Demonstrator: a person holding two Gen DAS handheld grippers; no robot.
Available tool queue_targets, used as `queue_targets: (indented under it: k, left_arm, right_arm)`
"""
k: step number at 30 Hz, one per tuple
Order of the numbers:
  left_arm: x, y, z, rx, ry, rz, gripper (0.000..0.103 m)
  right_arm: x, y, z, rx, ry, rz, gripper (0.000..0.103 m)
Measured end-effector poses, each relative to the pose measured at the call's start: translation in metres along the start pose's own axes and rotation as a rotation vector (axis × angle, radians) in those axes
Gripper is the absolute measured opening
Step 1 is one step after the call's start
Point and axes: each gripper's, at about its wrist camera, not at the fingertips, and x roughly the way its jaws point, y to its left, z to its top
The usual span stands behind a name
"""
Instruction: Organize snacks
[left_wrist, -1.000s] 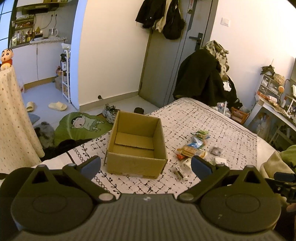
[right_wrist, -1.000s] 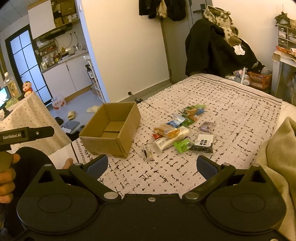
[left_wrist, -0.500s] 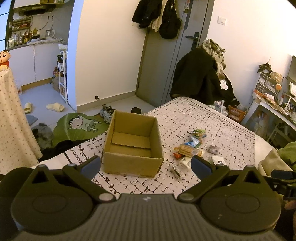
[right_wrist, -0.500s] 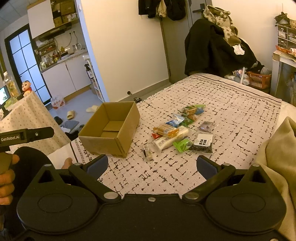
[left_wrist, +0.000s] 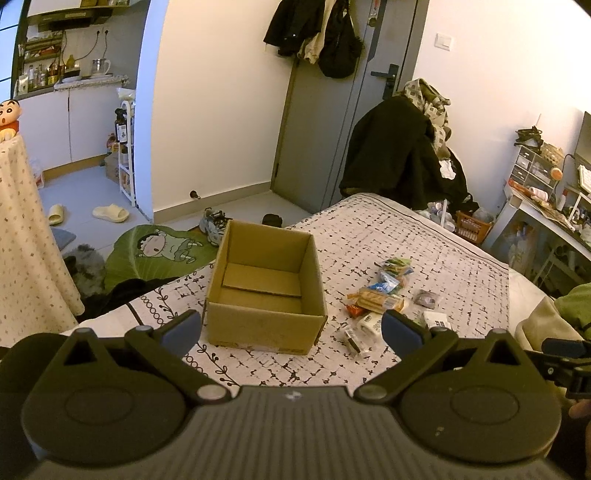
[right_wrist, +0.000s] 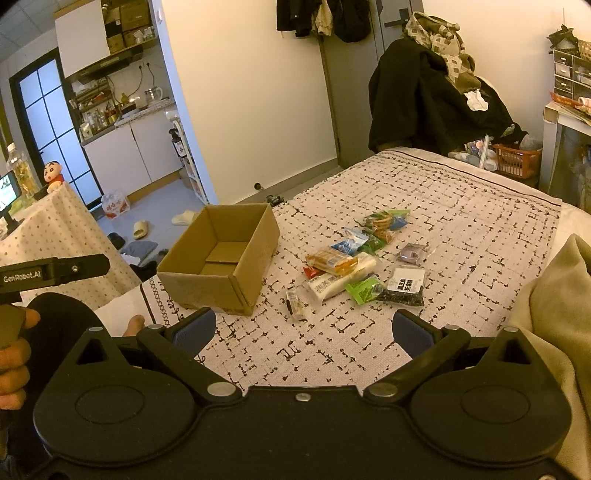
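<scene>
Two black handheld grippers hover with jaws spread wide above a bed, holding nothing.

Nearest, the left gripper (left_wrist: 291, 330) and the right gripper (right_wrist: 302, 332) hang over the near edge of the bed's white cover with a black grid print (right_wrist: 461, 206). Just beyond stands an open brown cardboard box (left_wrist: 265, 291), upright with nothing inside but its bottom flaps. To its right, apart from it, lies a loose cluster of packaged snacks (right_wrist: 364, 262): a small clear packet (right_wrist: 295, 303) closest, then a long white pack (right_wrist: 338, 278), a green sachet (right_wrist: 364, 290), a black-and-white bag (right_wrist: 404, 287), an orange pack (right_wrist: 331, 260), and blue and green packets farther back. Behind the bed, dark coats draped in a heap (left_wrist: 400, 158) stand beside a grey door (left_wrist: 314, 122).
</scene>
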Motion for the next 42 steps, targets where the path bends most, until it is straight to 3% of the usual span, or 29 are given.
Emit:
queue_targets:
  k: [10,19,42]
  left_arm:
    - [0.008,-0.009,0.000,0.009,0.003,-0.006,0.103]
    - [0.029,-0.015,0.002,0.002,0.021,-0.003,0.103]
    - [0.087,-0.047,0.022,-0.033,0.060,-0.013,0.102]
  right_arm:
    - [0.005,-0.004,0.011,0.008,0.015,-0.013,0.103]
    - [0.017,-0.025,0.029,0.098,0.009,0.023,0.103]
    - [0.077,-0.070,0.078,0.128,0.050,0.005,0.103]
